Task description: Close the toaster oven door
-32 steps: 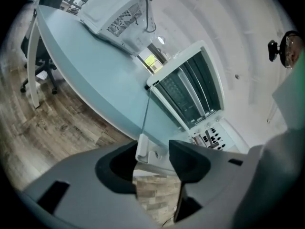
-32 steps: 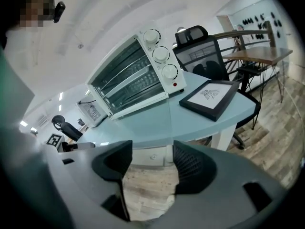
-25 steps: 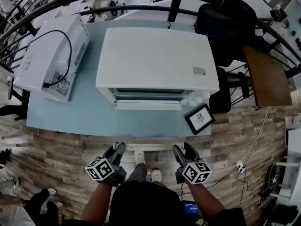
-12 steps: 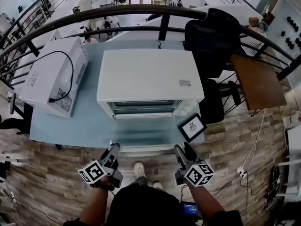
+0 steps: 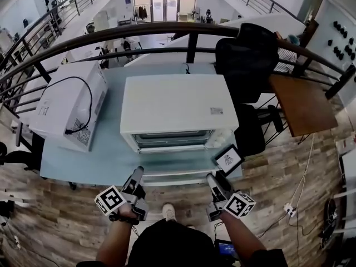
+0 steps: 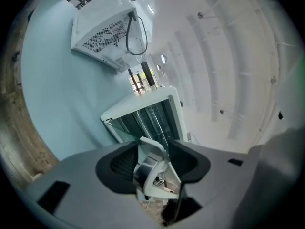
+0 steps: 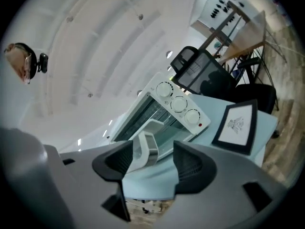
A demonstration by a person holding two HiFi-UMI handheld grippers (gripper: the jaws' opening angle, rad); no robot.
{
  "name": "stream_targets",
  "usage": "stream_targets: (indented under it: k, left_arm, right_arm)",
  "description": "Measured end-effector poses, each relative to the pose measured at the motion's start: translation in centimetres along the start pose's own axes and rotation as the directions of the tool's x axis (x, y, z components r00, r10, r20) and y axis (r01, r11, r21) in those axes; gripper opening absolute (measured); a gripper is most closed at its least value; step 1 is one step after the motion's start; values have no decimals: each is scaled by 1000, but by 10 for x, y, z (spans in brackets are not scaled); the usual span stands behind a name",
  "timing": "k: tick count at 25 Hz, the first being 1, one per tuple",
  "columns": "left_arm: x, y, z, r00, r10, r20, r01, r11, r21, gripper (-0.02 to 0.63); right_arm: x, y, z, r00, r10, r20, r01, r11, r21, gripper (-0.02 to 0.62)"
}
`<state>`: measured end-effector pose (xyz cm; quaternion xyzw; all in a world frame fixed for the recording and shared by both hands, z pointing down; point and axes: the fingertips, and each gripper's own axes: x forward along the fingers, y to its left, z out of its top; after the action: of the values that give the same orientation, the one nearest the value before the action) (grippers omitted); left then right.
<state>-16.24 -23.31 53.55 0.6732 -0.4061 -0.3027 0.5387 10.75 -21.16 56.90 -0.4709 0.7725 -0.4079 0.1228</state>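
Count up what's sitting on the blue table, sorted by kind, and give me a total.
toaster oven: 1
white appliance with a black cord: 1
black-framed picture: 1
Total: 3
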Motion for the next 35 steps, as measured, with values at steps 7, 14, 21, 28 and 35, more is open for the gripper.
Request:
stream_targets:
  k: [7,14,21,28,35]
  left_arm:
    - [7,-6,9,1000,-29,-5,29,1000,3,219]
    - [10,-15,19,999,-48,1,47,996,69,222]
    - [9,8,22,995,88,-41,-75,965,251,126]
    - [33,-27,21,987,-157,22,156,988,11,120]
    - [46,-24,38,991,-125,56,122,991,49,124]
  right_arm:
    - [17,11,6,997,73,19,-75,992,106,152]
    - [39,23,36,991,94,100,-111,977,184,146]
    - [48,33,45,990,93,110,-116,968,223,149]
    - [58,34,55,987,103,125,-132,960,247,146]
    - [74,33,68,988,98,118,-124,962,241,149]
